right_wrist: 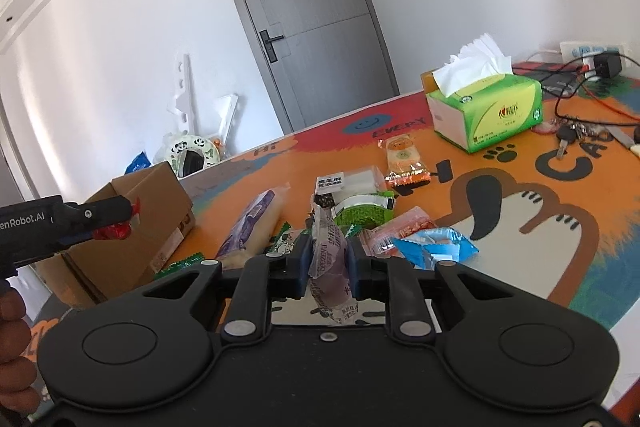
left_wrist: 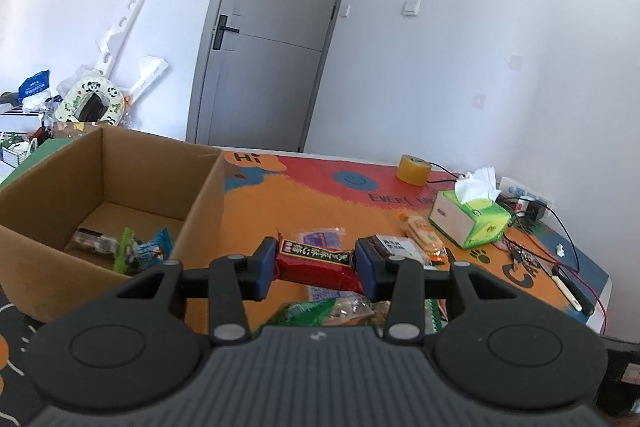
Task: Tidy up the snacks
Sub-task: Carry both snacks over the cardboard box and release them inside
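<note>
Nearest, at six o'clock in the right wrist view: right gripper [right_wrist: 328, 267] clamped tight on a purple snack packet [right_wrist: 329, 263], jaws pinching its crumpled middle above the loose snacks [right_wrist: 360, 215] on the orange mat [right_wrist: 500, 227]. Left gripper [left_wrist: 316, 263] part-closed across a red snack bar [left_wrist: 316, 261], held level by its two ends. Beyond, at ten o'clock: cardboard box [left_wrist: 204, 195], a few packets already inside. Best carried high over the near wall, released one at a time, low inside. Risk: thin packet slipping.

Mat [left_wrist: 304, 195] reads "Hi"; left hand-held gripper [right_wrist: 120, 221] "enRobot.AI".
</note>
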Available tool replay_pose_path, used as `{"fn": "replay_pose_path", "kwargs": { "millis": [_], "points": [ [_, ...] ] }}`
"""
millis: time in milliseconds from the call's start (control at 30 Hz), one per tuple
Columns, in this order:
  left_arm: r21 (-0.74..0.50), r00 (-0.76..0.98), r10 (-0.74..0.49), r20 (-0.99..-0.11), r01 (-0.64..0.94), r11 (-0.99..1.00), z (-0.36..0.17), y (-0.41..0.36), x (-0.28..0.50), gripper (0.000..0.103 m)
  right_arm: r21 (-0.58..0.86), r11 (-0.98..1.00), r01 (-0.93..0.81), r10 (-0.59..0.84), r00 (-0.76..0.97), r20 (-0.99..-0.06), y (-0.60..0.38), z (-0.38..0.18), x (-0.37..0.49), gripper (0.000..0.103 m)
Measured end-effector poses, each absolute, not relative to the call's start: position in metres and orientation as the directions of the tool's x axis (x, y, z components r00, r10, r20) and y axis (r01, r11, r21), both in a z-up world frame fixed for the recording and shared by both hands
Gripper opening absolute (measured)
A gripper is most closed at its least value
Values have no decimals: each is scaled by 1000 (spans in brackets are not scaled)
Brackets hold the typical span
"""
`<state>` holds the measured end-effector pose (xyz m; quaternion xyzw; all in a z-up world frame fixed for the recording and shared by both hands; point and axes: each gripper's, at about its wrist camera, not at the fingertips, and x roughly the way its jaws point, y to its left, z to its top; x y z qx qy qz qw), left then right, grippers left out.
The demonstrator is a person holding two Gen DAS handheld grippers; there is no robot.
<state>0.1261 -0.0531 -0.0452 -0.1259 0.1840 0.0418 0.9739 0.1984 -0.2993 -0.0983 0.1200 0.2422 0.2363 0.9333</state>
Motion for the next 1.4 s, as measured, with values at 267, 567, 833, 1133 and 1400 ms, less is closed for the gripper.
{"fn": "replay_pose_path", "kwargs": {
  "millis": [267,567,833,1133,1400],
  "points": [
    [-259,926,37,-376,-143,955,-50,-37,127,41,310,867,-390,492,771,-404,-292,-99,195,20],
    [-263,945,51,-323,-141,954,-33,-16,117,41,273,844,-462,535,766,-357,-254,-78,194,20],
    [-266,958,88,-274,-163,950,-18,23,114,41,254,817,-518,576,756,-311,-212,-62,197,20],
    [-266,950,149,-275,-224,938,-15,57,114,41,262,753,-604,655,726,-210,-183,-42,208,20],
    [-240,929,194,-316,-276,931,-19,78,121,42,231,662,-713,747,651,-133,-157,-25,214,20]
  ]
}}
